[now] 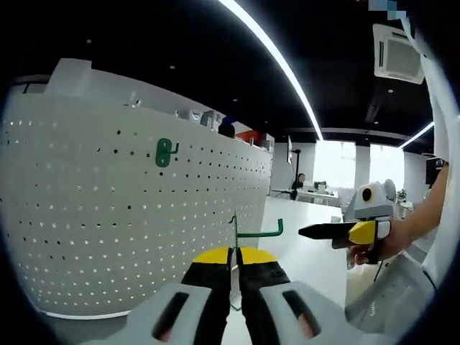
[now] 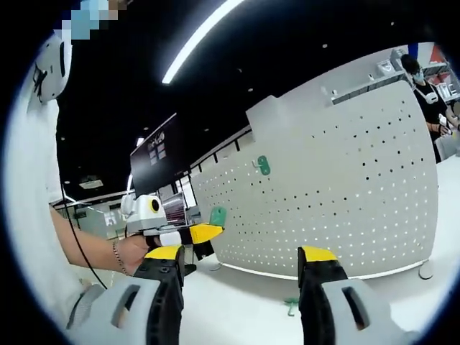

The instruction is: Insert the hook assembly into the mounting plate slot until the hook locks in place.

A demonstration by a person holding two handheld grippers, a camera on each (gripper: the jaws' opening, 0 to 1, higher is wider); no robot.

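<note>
Ahead of the left tool [image 1: 231, 260], the white pegboard [image 1: 108, 208] stands as a barrier, one green hook [image 1: 164, 152] mounted on it. Open room lies beside the right tool [image 2: 244, 277].

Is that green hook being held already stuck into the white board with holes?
Not yet. The left gripper is shut on the green hook, held in the air apart from the pegboard.

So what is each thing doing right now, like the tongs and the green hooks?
Left tongs: shut on a green hook.
Right tongs: open, holding nothing.
White pegboard: standing upright.
Mounted hook: already hanging on the pegboard.
Hook on floor: lying loose near the board's foot.
</note>
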